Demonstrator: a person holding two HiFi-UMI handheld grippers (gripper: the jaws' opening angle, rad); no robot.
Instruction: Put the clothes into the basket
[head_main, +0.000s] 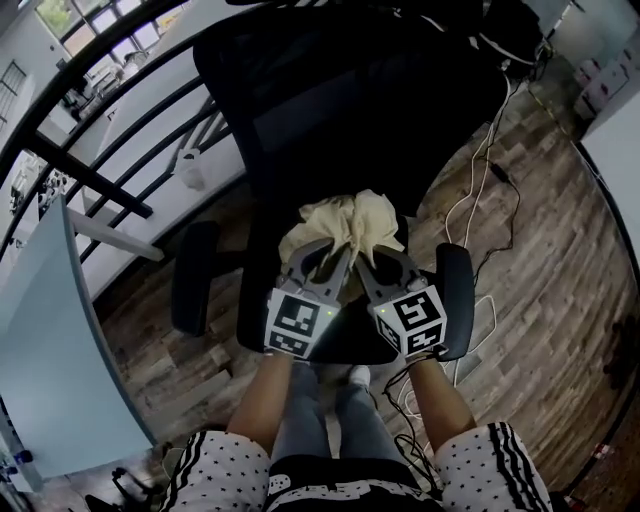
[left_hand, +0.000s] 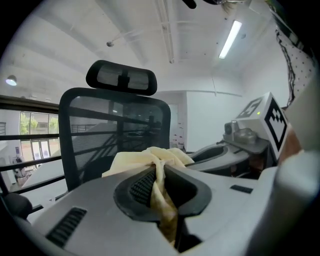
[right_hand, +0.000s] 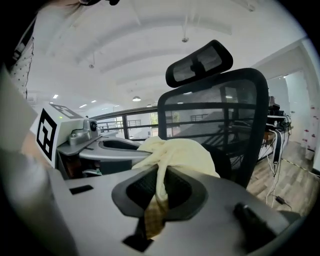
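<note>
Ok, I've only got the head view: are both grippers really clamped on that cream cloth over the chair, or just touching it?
Observer: The left gripper view shows the left gripper with jaws shut on a fold of the cream cloth.
Operator: And the right one?
Observer: Same: the right gripper pinches another fold, fabric running back between its jaws.
Operator: What's behind the cloth?
Observer: The office chair's mesh back, see-through, with a headrest on top.

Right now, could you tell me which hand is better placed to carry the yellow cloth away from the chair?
Right, slightly. Both the left tongs and right tongs are shut on the cloth above the chair, but wood floor lies to the right, a railing to the left. No basket shows.
</note>
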